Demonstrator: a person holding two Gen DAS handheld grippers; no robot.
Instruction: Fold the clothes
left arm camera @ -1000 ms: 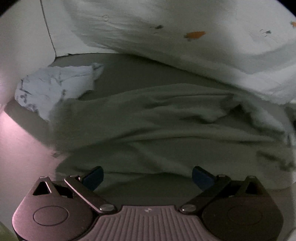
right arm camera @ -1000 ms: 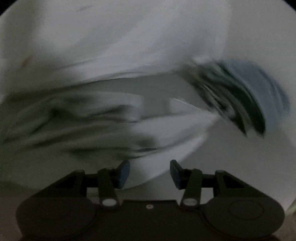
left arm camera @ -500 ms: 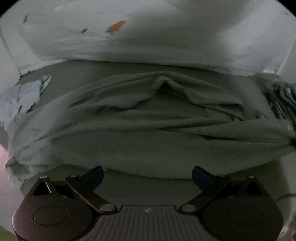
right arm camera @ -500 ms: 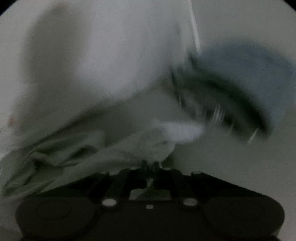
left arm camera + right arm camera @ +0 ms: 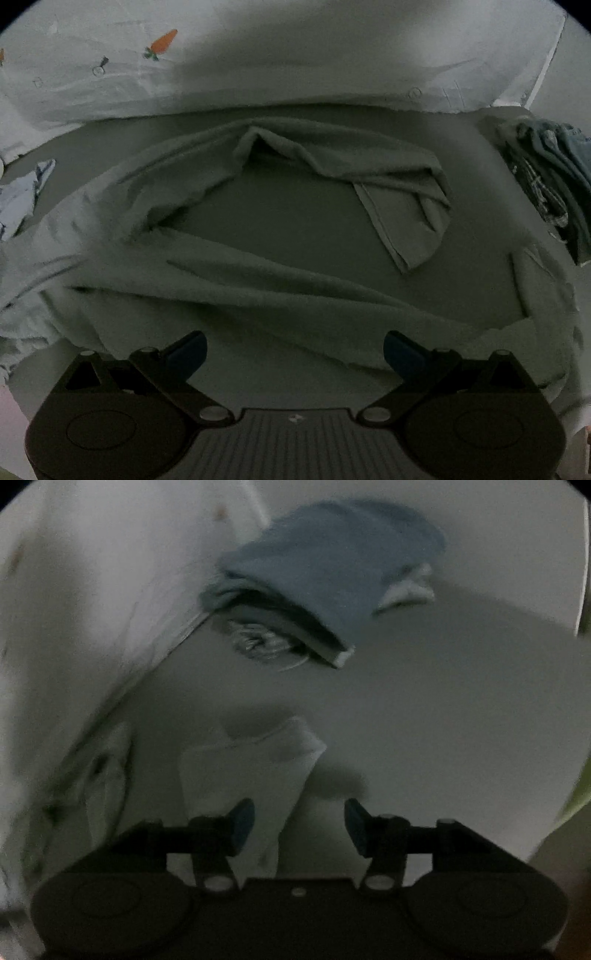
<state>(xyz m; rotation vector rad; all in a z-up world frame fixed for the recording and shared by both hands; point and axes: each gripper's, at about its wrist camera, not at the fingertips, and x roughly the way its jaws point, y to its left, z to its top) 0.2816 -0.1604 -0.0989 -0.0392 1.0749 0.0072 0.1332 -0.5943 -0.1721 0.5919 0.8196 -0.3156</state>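
Left gripper (image 5: 294, 350) spread wide, empty, over the grey-green garment (image 5: 295, 266), now lying flatter than a moment ago. Right gripper (image 5: 299, 823) reopened, having let go its pale corner (image 5: 255, 775). Beyond, folded blue clothes stack (image 5: 328, 576) beside the carrot-print sheet (image 5: 162, 44).

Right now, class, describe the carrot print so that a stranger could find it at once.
Start at the white sheet behind the grey-green garment. On its left part sits the carrot print: the only orange mark there, with green leaves, unlike the faint outline drawings nearby.
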